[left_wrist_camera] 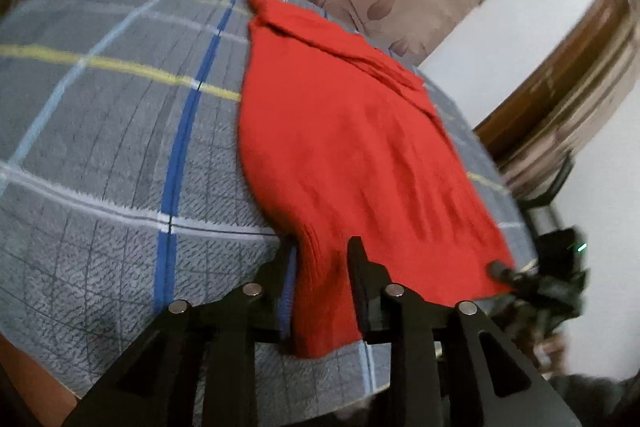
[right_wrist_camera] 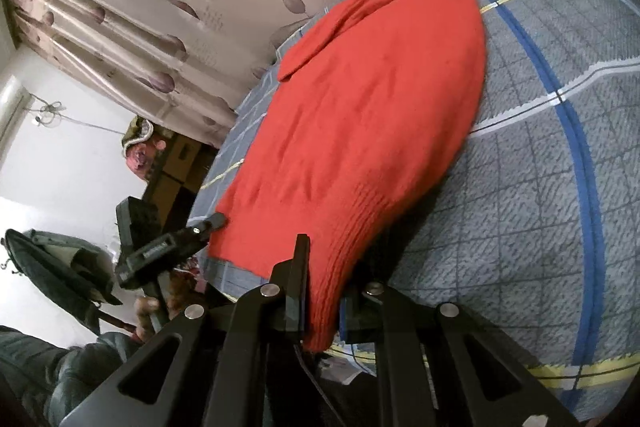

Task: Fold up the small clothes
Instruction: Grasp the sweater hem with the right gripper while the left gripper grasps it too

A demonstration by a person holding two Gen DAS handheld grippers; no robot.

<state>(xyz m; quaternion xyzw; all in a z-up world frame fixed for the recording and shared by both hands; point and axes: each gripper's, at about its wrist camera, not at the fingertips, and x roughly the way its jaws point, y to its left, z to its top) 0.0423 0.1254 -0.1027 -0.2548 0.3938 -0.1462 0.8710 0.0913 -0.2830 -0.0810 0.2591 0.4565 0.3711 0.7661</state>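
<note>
A small red knit sweater (left_wrist_camera: 344, 147) lies spread on a grey plaid bed sheet (left_wrist_camera: 100, 147), its collar at the far end. My left gripper (left_wrist_camera: 320, 267) is shut on the ribbed hem at one near corner. My right gripper (right_wrist_camera: 332, 291) is shut on the ribbed hem at the other near corner of the sweater (right_wrist_camera: 360, 107). Each gripper shows in the other's view: the right one (left_wrist_camera: 500, 271) at the hem's right end, the left one (right_wrist_camera: 212, 223) at the hem's left end. The hem is lifted a little off the sheet (right_wrist_camera: 540, 207).
A beige leaf-print curtain (right_wrist_camera: 140, 7) hangs behind the bed. A white wall (left_wrist_camera: 500, 39) and a wooden door frame (left_wrist_camera: 580, 87) stand to the right. Cardboard boxes (right_wrist_camera: 176, 163) and a bag (right_wrist_camera: 52, 263) sit beside the bed. The person's dark sleeve (right_wrist_camera: 40, 367) is low left.
</note>
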